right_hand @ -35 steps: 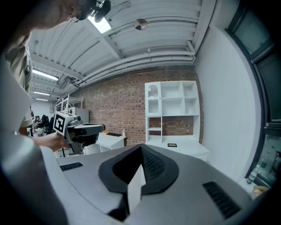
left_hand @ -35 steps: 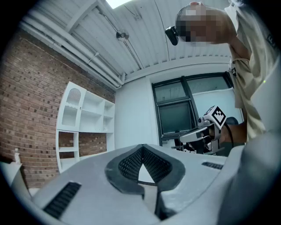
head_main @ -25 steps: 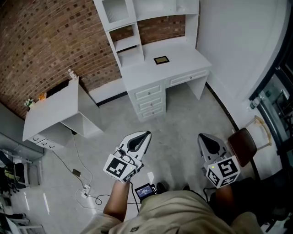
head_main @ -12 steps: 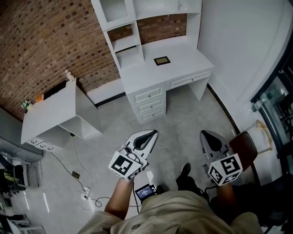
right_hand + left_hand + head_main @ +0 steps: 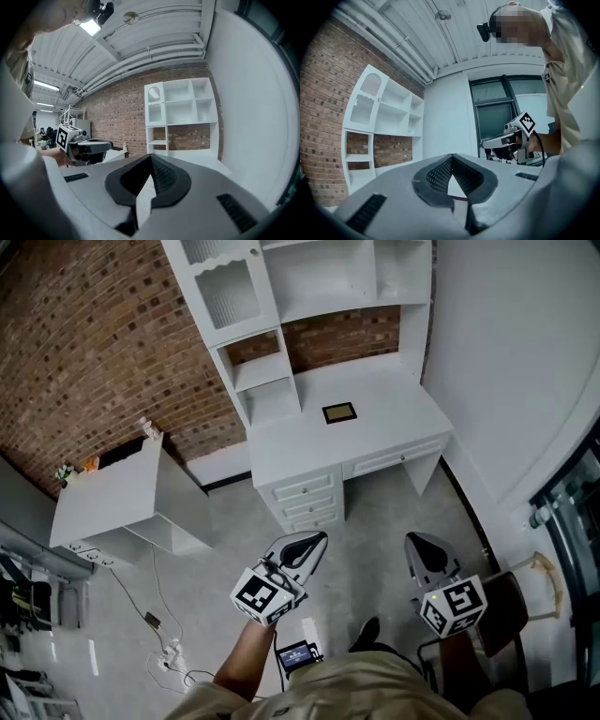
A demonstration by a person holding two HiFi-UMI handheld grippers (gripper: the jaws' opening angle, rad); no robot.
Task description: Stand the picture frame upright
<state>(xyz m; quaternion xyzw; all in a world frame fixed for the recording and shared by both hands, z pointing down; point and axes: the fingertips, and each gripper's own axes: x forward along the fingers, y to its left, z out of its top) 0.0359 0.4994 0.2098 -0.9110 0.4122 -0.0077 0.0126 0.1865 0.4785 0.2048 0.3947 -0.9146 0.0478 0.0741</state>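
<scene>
While the person stands back from the furniture, the left tool and the right tool are both closed and empty, pointing ahead. Farther off, the picture frame lies flat on the white desk, well apart from both tools. Nothing of the task looks done: reaching, gripping and standing it up all remain. No readable writing shows, only square marker patterns on the tools.

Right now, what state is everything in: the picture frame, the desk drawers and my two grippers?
picture frame: lying flat on the desk, untouched.
desk drawers: all closed.
left gripper: shut, empty, over the floor.
right gripper: shut, empty, over the floor.
</scene>
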